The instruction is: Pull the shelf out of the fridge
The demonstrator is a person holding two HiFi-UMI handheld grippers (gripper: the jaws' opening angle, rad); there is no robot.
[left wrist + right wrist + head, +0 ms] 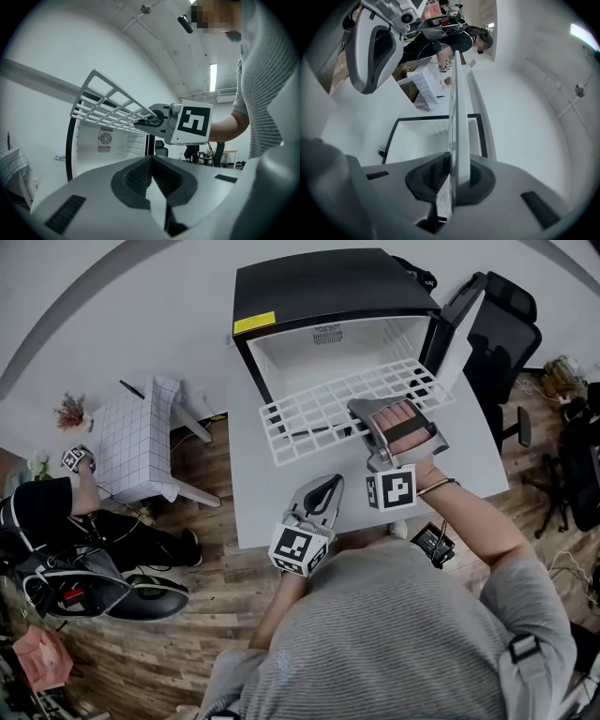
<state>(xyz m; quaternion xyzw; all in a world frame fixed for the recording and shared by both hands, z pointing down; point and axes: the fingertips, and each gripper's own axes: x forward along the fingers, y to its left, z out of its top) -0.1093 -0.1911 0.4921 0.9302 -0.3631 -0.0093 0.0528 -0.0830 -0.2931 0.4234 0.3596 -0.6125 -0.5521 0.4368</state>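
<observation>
A black mini fridge [328, 287] stands open on the white table [253, 493], its white inside empty. The white wire shelf [328, 409] is out past the fridge's mouth and hangs tilted over the table. My right gripper [361, 413] is shut on the shelf's near edge. In the right gripper view the shelf [457, 117] runs edge-on between the pads of that gripper [454, 176]. My left gripper [330, 486] hovers near the table's front, shut and empty. In the left gripper view its jaws [151, 173] meet, with the shelf [112, 105] and the right gripper [150, 123] beyond.
The fridge door [459, 324] swings open to the right. A black office chair [506, 334] stands behind it. A low table with a checked cloth [131, 442] is at the left, and a seated person [56, 512] with bags beside it.
</observation>
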